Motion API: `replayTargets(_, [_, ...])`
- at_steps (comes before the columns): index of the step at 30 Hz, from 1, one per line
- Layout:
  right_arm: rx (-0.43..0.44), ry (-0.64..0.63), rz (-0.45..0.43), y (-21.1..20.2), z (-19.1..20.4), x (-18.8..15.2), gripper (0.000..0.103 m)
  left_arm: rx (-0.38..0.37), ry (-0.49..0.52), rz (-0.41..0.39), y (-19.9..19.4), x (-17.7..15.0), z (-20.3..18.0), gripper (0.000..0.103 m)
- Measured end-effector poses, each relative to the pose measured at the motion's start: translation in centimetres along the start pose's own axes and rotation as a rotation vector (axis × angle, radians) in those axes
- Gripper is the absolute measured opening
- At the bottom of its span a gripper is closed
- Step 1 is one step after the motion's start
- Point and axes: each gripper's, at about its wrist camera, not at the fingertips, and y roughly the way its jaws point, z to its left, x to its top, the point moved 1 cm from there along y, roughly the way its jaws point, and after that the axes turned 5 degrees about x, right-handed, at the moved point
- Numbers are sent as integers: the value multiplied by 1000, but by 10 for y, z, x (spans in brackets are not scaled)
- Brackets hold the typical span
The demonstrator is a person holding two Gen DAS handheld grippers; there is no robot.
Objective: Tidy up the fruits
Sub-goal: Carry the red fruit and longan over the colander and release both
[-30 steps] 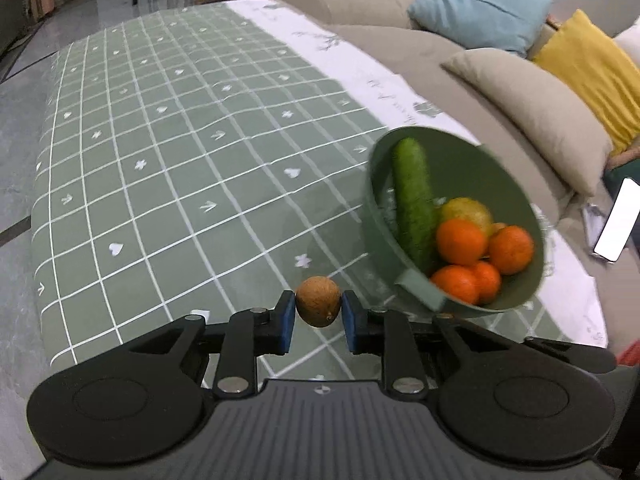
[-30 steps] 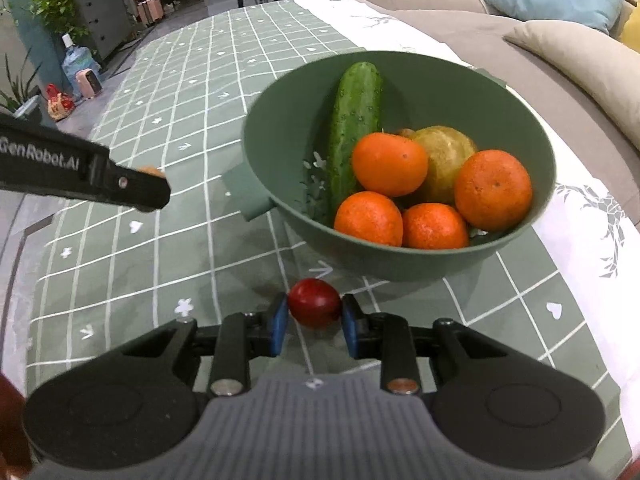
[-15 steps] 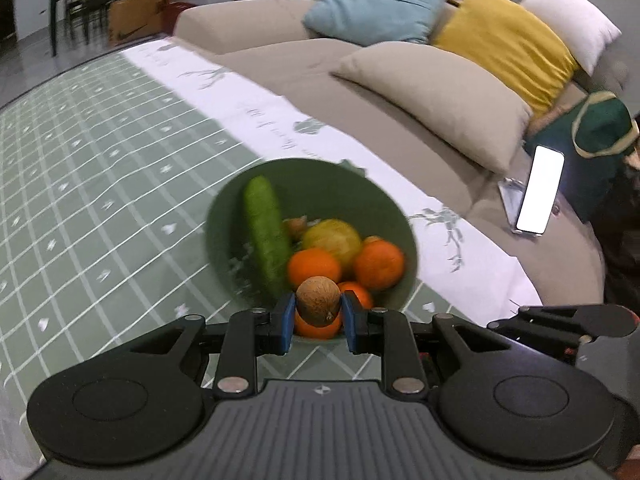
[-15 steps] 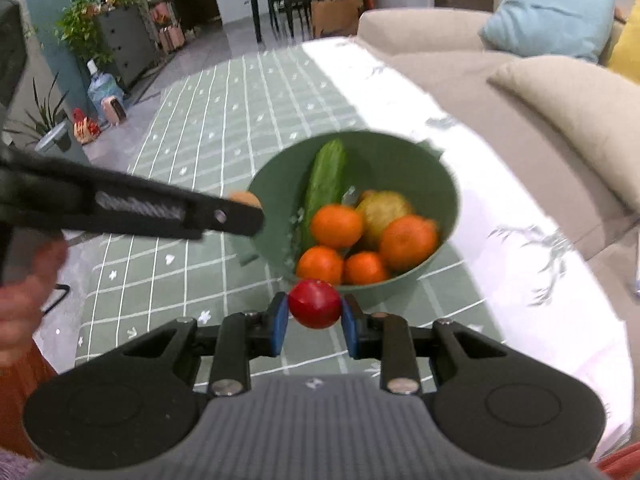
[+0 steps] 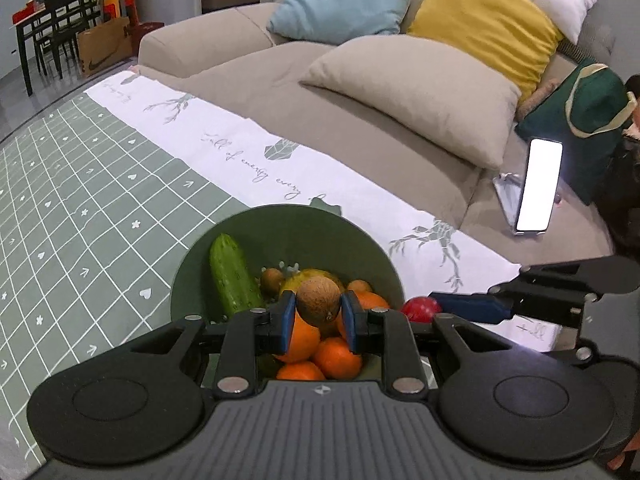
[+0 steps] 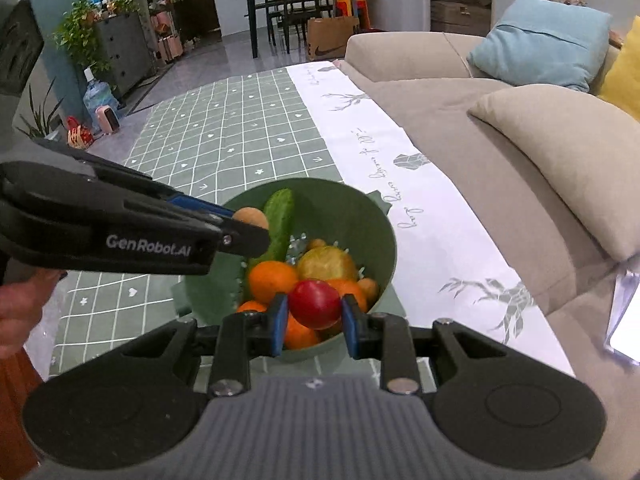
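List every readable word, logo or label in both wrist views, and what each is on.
"GenRobot.AI": side of the left gripper, right wrist view.
Nike swoosh, no words: brown paper bag by the dining table.
Cursive script on the tablecloth's white border: seems to start "Full of energy"; the rest is unclear.

The green bowl (image 6: 360, 216) looks like matt plastic, and the cucumber (image 5: 232, 276) in it has a bumpy, faintly shiny skin beside the smooth, glossy oranges (image 6: 272, 278). The brown fruit (image 5: 319, 306) in the left tongs (image 5: 316, 320) is dull and rough, while the red fruit (image 6: 315, 303) in the right tongs (image 6: 314, 322) is smooth and shiny; both tongs are matt black plastic with blue pads (image 5: 287, 322) and bright metal screws (image 5: 233, 385). The checked mat (image 5: 80, 208) has a flat, smooth sheen, and the sofa (image 5: 360, 112) is soft woven cloth.
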Motion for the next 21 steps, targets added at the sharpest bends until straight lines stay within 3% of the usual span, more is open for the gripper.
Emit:
replayTargets(6, [18, 8, 15, 26, -11, 8, 24, -5, -56, 84, 33, 10, 21, 27])
replayTargets(18, [18, -3, 48, 54, -24, 17, 24, 0, 14, 198, 83, 15, 22, 27])
replayTargets(21, [22, -4, 52, 56, -25, 17, 24, 2, 3, 194, 87, 14, 24, 28])
